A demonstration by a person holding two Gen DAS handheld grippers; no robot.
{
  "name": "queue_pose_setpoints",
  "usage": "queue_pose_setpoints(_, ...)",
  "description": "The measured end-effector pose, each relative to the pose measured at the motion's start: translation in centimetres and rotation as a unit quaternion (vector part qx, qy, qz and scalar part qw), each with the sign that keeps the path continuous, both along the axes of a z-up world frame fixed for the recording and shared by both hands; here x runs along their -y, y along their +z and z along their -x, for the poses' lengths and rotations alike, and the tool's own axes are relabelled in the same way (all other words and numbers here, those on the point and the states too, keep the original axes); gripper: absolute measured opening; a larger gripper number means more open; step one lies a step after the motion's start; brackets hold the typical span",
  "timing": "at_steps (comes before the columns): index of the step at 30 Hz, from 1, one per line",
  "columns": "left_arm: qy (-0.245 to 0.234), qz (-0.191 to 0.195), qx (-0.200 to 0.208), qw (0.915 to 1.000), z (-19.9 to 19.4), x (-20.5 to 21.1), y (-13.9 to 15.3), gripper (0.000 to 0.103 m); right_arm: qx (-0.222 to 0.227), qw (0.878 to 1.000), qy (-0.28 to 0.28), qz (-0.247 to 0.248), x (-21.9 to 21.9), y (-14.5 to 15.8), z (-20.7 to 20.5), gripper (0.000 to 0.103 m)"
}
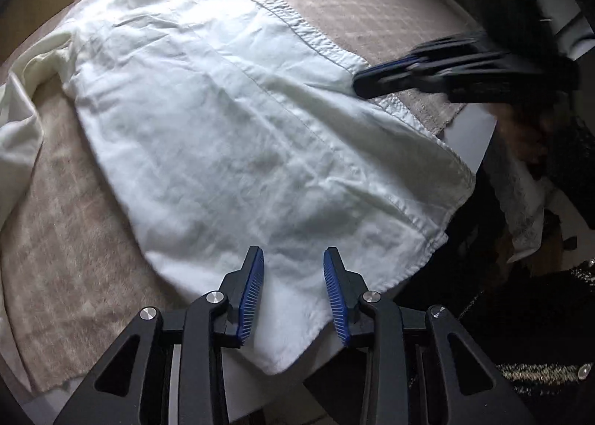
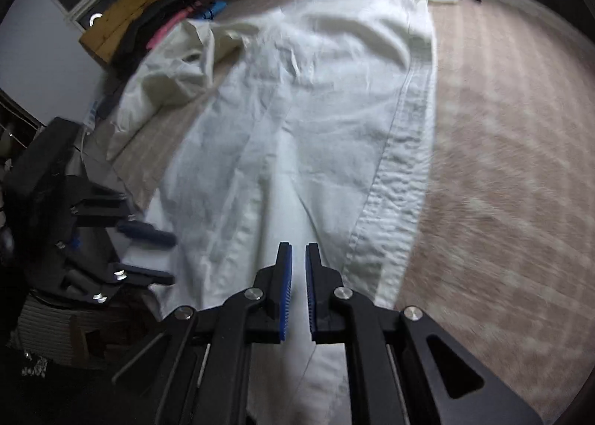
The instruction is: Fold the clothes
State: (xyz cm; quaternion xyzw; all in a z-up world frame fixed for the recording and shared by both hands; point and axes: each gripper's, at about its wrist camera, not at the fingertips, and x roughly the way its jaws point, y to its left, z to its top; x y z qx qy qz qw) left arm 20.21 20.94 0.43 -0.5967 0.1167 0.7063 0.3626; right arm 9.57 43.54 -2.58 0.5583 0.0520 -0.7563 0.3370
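While the white shirt (image 1: 230, 135) lies spread flat across a beige checked cover (image 1: 55, 209) on the bench, the left wrist view looks down on its near hem, where the left gripper (image 1: 293, 257) hangs with its jaws parted and cloth showing in the gap; the blue pads (image 1: 253, 295) stand clear of the fabric on either side, so it grips nothing. A stitched band (image 1: 305, 31) runs along the far edge of the shirt in this view, and a loose sleeve (image 1: 22, 97) bunches up at the left. At the right, blurred, the right gripper (image 1: 360, 84) points in at the edge of the shirt near that band, its jaws close together. A corner of the hem hangs over the bench edge at the lower right. From the right wrist view the shirt (image 2: 297, 120) runs away lengthwise, its stitched band (image 2: 401, 164) along the right side and the crumpled sleeve (image 2: 178, 64) at the upper left, with the collar end far off at the top. The right gripper (image 2: 298, 248) sits over the near hem with its jaws nearly closed, only a thin slit between the pads, and white cloth shows through the slit; whether it pinches the fabric I cannot tell. The left gripper (image 2: 169, 257), blurred, reaches in from the left at the hem's corner, jaws apart. Bare cover (image 2: 502, 164) fills the right side.
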Motion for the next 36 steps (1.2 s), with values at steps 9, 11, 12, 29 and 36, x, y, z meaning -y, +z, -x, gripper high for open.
queue_pose_setpoints(9, 0.011, -0.015, 0.012, 0.9998, -0.7, 1.5, 0.0, 0.032, -0.047, 0.999, -0.006, -0.009, 3.0, 4.2, 0.3, 0.01)
queue_pose_setpoints(11, 0.008, -0.016, 0.009, 0.9998, -0.8, 1.6, -0.1, 0.032, -0.038, 0.999, 0.02, -0.017, 4.9, 3.9, -0.1, 0.01)
queue_pose_setpoints(12, 0.008, -0.018, 0.01, 0.9998, -0.8, 1.7, -0.1, 0.032, -0.021, 0.999, 0.027, -0.017, 5.2, 3.4, 0.0, 0.01)
queue_pose_setpoints(29, 0.201, 0.079, -0.14, 0.9664, 3.4, 22.2, 6.3, 0.056, -0.01, 0.997, 0.008, 0.073, 7.3, 17.9, 2.4, 0.027)
queue_pose_setpoints(36, 0.125, 0.068, -0.128, 0.9814, 6.8, 25.4, 3.9, 0.056, 0.047, 0.994, 0.017, 0.096, 22.1, 13.8, 3.0, 0.027)
